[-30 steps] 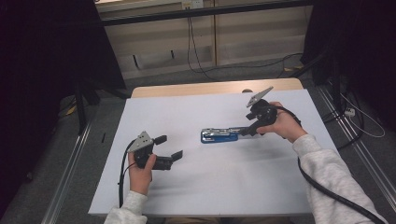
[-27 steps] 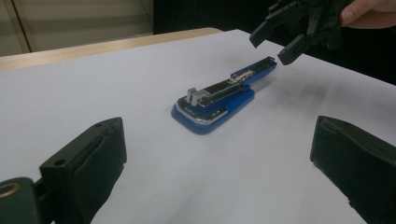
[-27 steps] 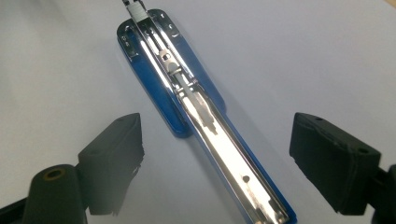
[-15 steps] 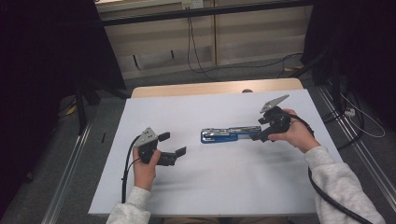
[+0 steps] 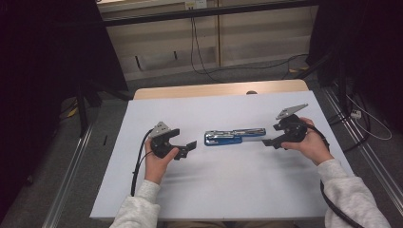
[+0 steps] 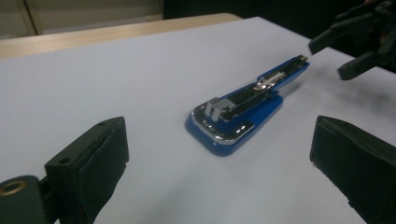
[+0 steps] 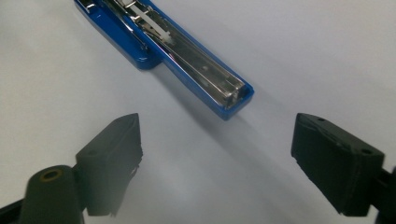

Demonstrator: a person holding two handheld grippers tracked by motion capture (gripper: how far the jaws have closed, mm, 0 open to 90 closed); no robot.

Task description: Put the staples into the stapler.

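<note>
A blue stapler (image 5: 234,136) lies unfolded flat on the white table (image 5: 214,190), its metal magazine facing up. My left gripper (image 5: 189,147) is open just left of the stapler's wide end, apart from it. From the left gripper view, the stapler (image 6: 243,109) lies ahead between the spread jaws of that gripper (image 6: 219,158), and the right gripper (image 6: 345,51) shows beyond the stapler's far tip. My right gripper (image 5: 270,135) is open at the stapler's narrow right end, a small gap away. In the right gripper view the stapler (image 7: 173,42) lies ahead of the wide-apart jaws of that gripper (image 7: 215,140), which hold nothing.
A wooden desk edge (image 5: 218,89) runs behind the white sheet. Cables (image 5: 199,57) trail on the floor beyond it, and metal rails (image 5: 370,156) flank the table. A cable (image 5: 139,164) trails from the left gripper along the table's left side.
The right gripper has drawn back to the right, off the stapler's narrow end. The left gripper has moved right and forward, closer to the stapler. The stapler stays in place.
</note>
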